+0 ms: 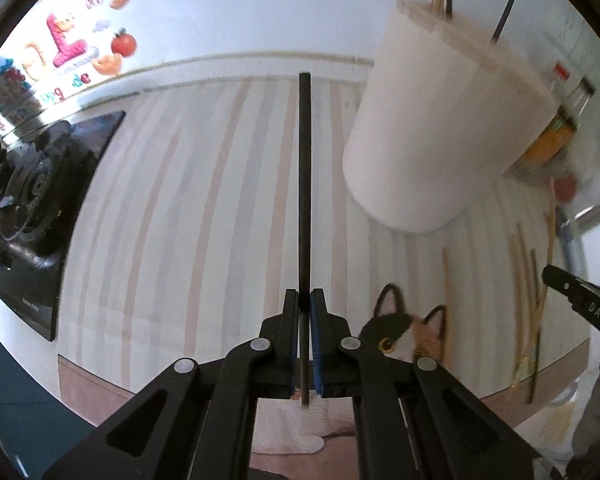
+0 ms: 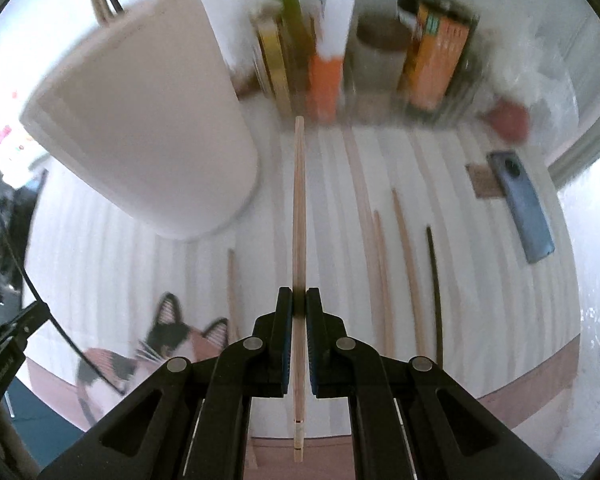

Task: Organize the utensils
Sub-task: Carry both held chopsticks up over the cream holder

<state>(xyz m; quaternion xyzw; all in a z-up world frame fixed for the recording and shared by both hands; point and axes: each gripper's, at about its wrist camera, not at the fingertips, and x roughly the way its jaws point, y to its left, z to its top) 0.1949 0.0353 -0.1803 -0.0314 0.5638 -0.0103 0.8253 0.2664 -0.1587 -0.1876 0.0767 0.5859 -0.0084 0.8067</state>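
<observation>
A home kitchen: gas hob [image 1: 28, 184], striped counter mat [image 1: 204, 208], chopstick holder [image 1: 440, 128], food packets [image 2: 436, 60]

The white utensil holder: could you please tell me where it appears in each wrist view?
Left wrist view: white utensil holder upper right, right of the held black chopstick.
Right wrist view: holder upper left, left of the held wooden chopstick.
Shared landmark: cat picture on the striped mat.

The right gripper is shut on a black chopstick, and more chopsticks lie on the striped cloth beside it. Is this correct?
Not quite. The right gripper is shut on a light wooden chopstick, as the right wrist view shows. The black chopstick is in the left gripper. Other chopsticks do lie on the striped cloth.
</observation>
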